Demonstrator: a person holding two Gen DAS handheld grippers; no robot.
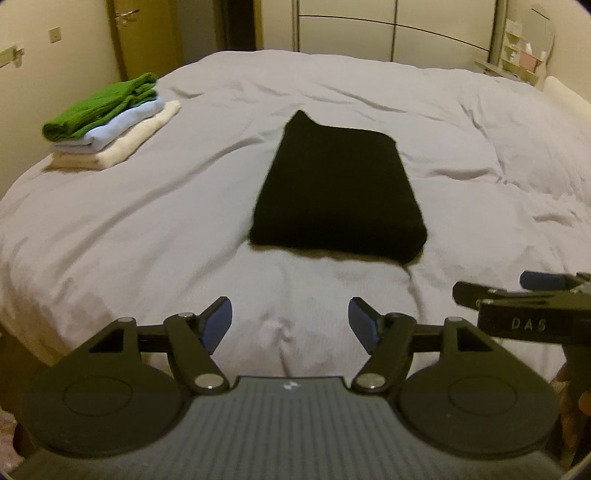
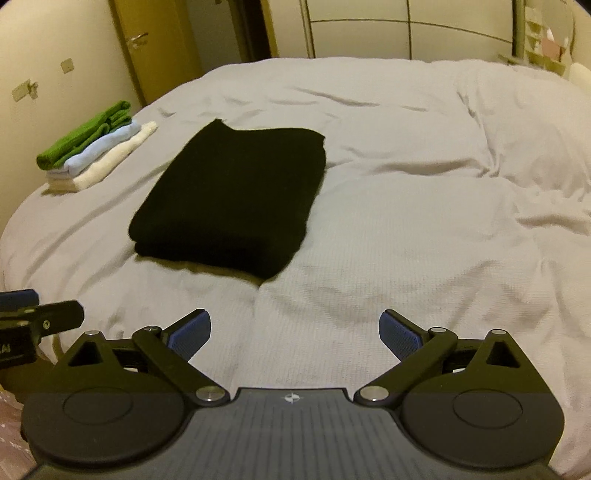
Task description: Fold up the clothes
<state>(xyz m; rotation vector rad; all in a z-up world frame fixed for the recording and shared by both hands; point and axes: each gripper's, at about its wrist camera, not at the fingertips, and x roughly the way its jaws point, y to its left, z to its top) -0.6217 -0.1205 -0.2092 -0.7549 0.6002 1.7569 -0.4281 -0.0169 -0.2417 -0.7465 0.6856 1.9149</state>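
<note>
A black garment lies folded into a neat rectangle on the bed, also in the right wrist view. My left gripper hangs open above the bedcover, short of the garment's near edge, nothing between its blue pads. My right gripper is open wide over bare bedcover, to the right of and nearer than the garment. Each gripper shows at the edge of the other's view: the right one and the left one. A stack of folded clothes, green on light blue on cream, sits at the bed's far left.
The bed is covered with a rumpled pale grey duvet. A wooden door stands behind the left corner and wardrobe panels behind the bed. Shelves sit at the far right.
</note>
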